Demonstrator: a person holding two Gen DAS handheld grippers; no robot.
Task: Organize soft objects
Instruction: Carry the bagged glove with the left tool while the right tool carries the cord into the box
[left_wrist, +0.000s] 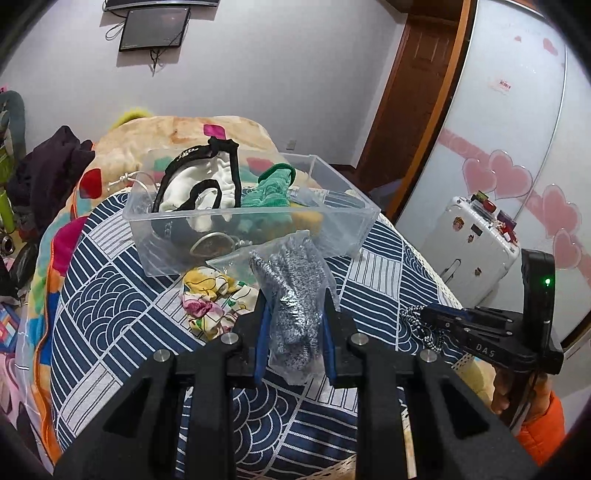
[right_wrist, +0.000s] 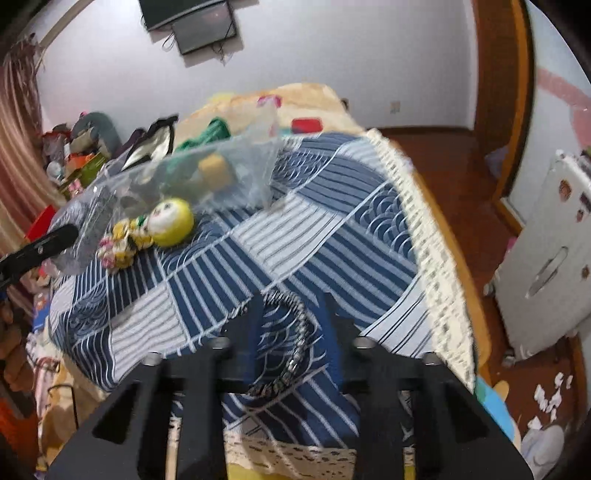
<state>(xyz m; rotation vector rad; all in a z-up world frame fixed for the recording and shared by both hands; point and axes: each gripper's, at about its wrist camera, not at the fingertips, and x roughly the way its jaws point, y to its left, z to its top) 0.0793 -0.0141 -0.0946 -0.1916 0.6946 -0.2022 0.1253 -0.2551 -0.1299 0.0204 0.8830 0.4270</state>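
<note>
While the left gripper (left_wrist: 295, 317) clamps the bagged grey glove (left_wrist: 291, 299) just before the clear bin (left_wrist: 354, 225), apparently to drop it in, the right gripper (right_wrist: 291, 321) stands open around a speckled cord (right_wrist: 295, 343).

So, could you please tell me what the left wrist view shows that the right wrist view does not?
Only the left view shows the left tongs shut on a bagged grey glove, and the right tongs' outside. Only the right view shows a yellow doll and a speckled cord between open right tongs. Both show the clear bin and blue cloth.
</note>
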